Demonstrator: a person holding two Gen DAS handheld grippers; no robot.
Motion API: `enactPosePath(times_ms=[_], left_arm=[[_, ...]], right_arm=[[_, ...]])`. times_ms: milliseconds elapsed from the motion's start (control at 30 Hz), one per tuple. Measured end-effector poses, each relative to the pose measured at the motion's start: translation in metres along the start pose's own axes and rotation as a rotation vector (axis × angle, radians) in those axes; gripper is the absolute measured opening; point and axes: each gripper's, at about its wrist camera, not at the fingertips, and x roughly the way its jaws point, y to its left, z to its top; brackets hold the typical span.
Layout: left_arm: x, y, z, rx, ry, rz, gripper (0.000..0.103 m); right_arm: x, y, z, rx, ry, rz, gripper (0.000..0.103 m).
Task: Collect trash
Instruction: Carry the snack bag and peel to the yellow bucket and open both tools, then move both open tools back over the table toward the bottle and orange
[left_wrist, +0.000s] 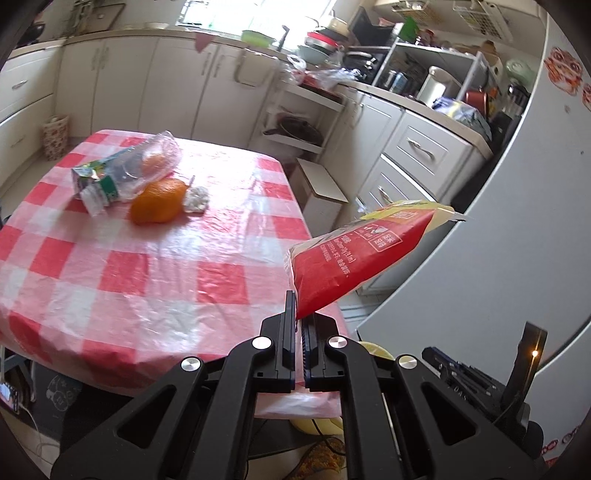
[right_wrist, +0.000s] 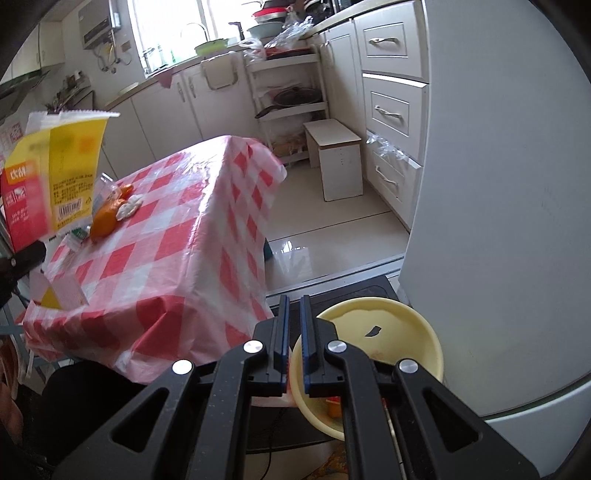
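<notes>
The left gripper (left_wrist: 298, 325) pinches the bottom corner of a red-and-yellow snack bag (left_wrist: 343, 258), which stands up and away from the fingers in the air past the near corner of the checked table (left_wrist: 110, 266). The bag looks light and nearly empty, thin crinkly film that holds its shape only loosely; a pinch at a sealed edge or corner, as here, should hold it better than a grip on the slick puffed middle, though it may swing or slip if moved fast. The right gripper (right_wrist: 293, 332) has its jaws nearly together with a narrow gap and, as far as I can tell, nothing between them; it hovers over the rim of a yellow bowl (right_wrist: 424, 332) low beside the table, likely the collecting place. Only the right view shows that bowl clearly and the bag's yellow printed back; only the left view shows the crushed carton (left_wrist: 98, 181), clear plastic wrap (left_wrist: 162, 151), orange (left_wrist: 159, 201) and crumpled tissue (left_wrist: 195, 199) plainly.
</notes>
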Motion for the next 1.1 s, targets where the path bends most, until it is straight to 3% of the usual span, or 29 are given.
enactPosePath(times_ms=[133, 300, 467, 633, 733, 800, 1100], left_arm=[[0.010, -0.011, -0.003, 0.017, 0.035, -0.032, 0.003], [0.027, -0.038, -0.006, 0.073, 0.086, -0.109, 0.003], [0.057, -0.077, -0.019, 0.128, 0.159, -0.186, 0.003], [0.115, -0.116, -0.042, 0.158, 0.312, -0.243, 0.004], [0.149, -0.127, -0.057, 0.166, 0.414, -0.229, 0.026], [0.155, -0.128, -0.061, 0.159, 0.423, -0.220, 0.040], [0.131, -0.103, -0.055, 0.148, 0.406, -0.246, 0.049]], right_arm=[[-0.006, 0.001, 0.000, 0.016, -0.008, 0.021, 0.006], [-0.053, 0.003, -0.006, 0.038, -0.083, 0.076, 0.007], [-0.080, 0.000, -0.025, 0.068, -0.121, 0.087, 0.020], [-0.081, -0.012, -0.023, 0.117, -0.145, 0.077, 0.021], [-0.071, -0.023, -0.023, 0.163, -0.120, 0.074, 0.021], [-0.070, -0.024, -0.024, 0.180, -0.113, 0.074, 0.022], [-0.071, -0.025, -0.022, 0.204, -0.127, 0.081, 0.029]])
